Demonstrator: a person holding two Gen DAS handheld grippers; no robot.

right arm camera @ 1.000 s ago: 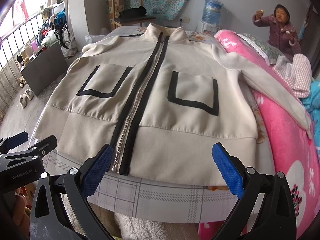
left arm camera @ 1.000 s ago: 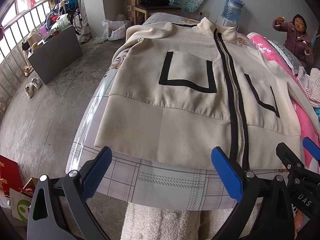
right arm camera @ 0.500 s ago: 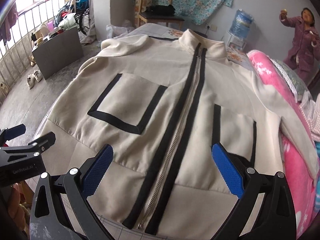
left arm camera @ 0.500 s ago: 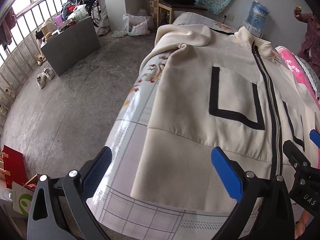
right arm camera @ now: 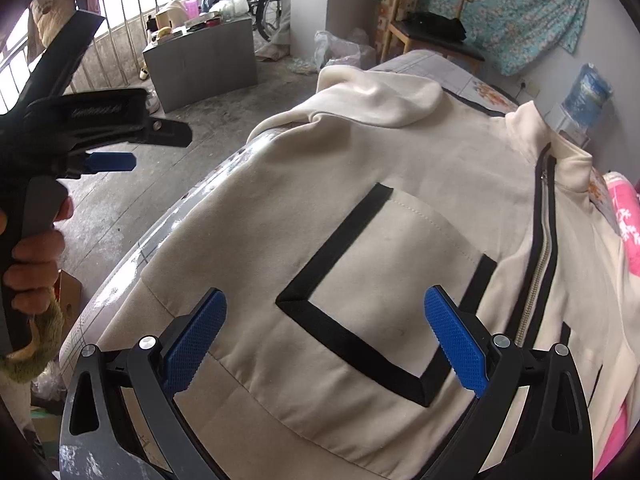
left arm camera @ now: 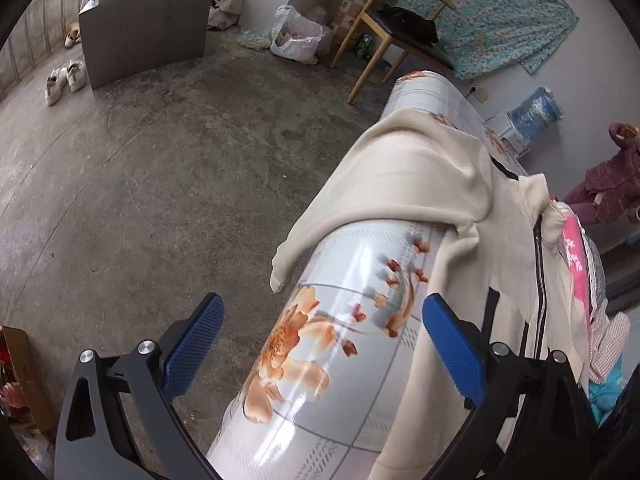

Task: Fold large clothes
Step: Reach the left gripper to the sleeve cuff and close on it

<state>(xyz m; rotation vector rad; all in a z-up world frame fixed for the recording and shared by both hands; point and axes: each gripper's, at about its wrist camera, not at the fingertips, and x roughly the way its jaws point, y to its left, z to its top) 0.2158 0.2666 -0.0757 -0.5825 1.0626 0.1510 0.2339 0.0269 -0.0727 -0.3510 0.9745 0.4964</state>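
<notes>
The bed point(left arm camera: 304, 412), under a glossy floral cover, fills the lower centre of both views. The cream jacket point(right arm camera: 400, 216) lies front-up and zipped across it, unfolded. Its sleeve point(left arm camera: 400, 184) hangs over the bed's edge at centre right of the left view.

Step in hand, as judged: approach for the first fold; next move calls for seizing that sleeve and carrying it across the chest.

The left hand-held gripper point(left arm camera: 320, 344) and right hand-held gripper point(right arm camera: 326, 338) are both spread wide, holding nothing.

Against the earlier frames, both have advanced from the hem toward the sleeve side.
</notes>
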